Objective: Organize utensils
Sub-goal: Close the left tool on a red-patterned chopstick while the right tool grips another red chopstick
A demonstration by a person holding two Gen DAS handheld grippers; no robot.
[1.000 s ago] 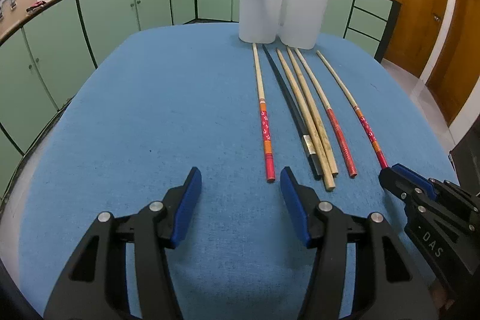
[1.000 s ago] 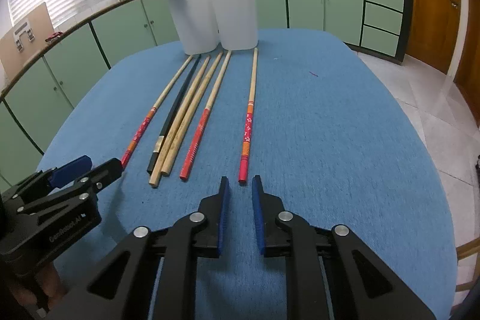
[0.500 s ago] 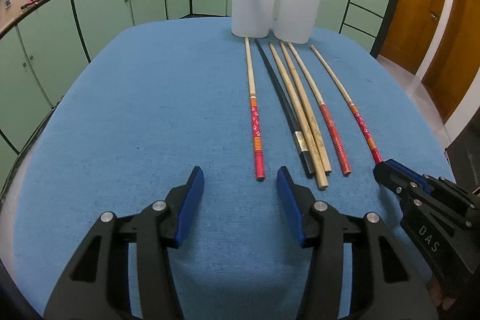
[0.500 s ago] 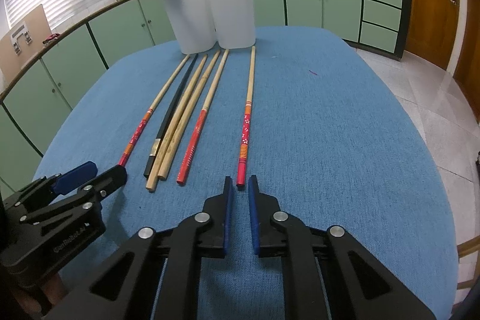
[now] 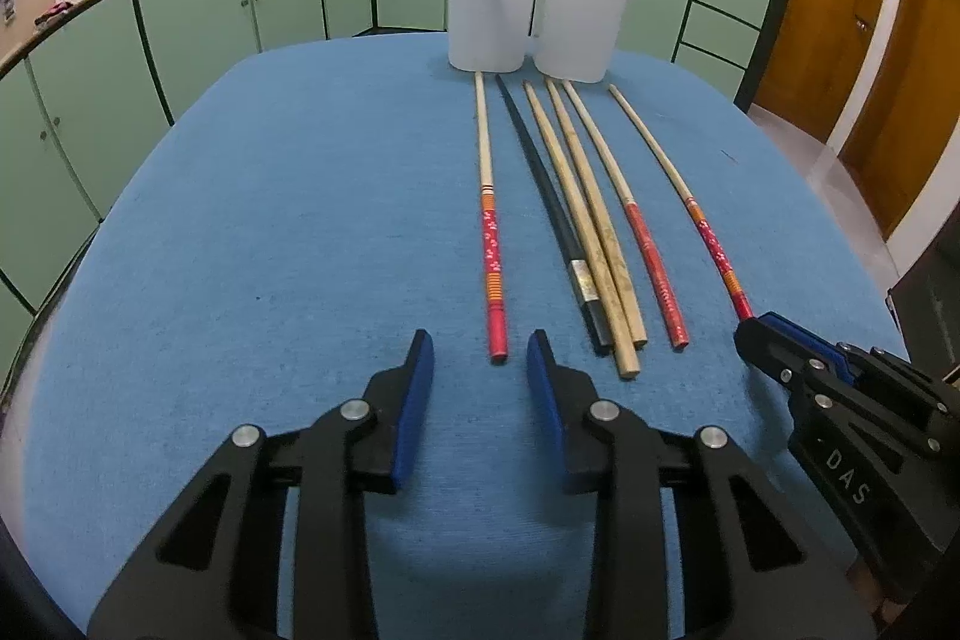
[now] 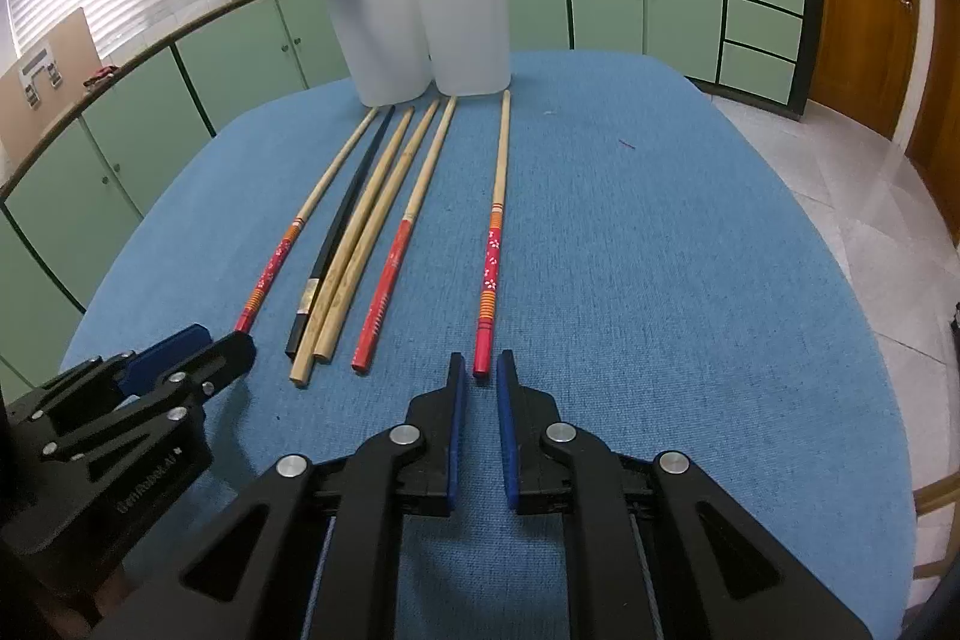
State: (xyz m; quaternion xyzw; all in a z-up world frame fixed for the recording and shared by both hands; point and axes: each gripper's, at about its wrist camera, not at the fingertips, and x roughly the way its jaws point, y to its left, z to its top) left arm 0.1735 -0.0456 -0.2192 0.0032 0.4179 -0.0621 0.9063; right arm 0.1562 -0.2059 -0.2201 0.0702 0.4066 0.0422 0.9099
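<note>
L claw (image 5: 480, 358) released, just been closing, nothing between; R claw (image 6: 480, 376) "DAS", nearly clenched, empty.

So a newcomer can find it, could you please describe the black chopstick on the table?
On the blue table, six chopsticks lie in a row before the white holder. The black chopstick is second from the left, touching two plain wooden ones. It alone is dark, with a silver band near its end.
</note>
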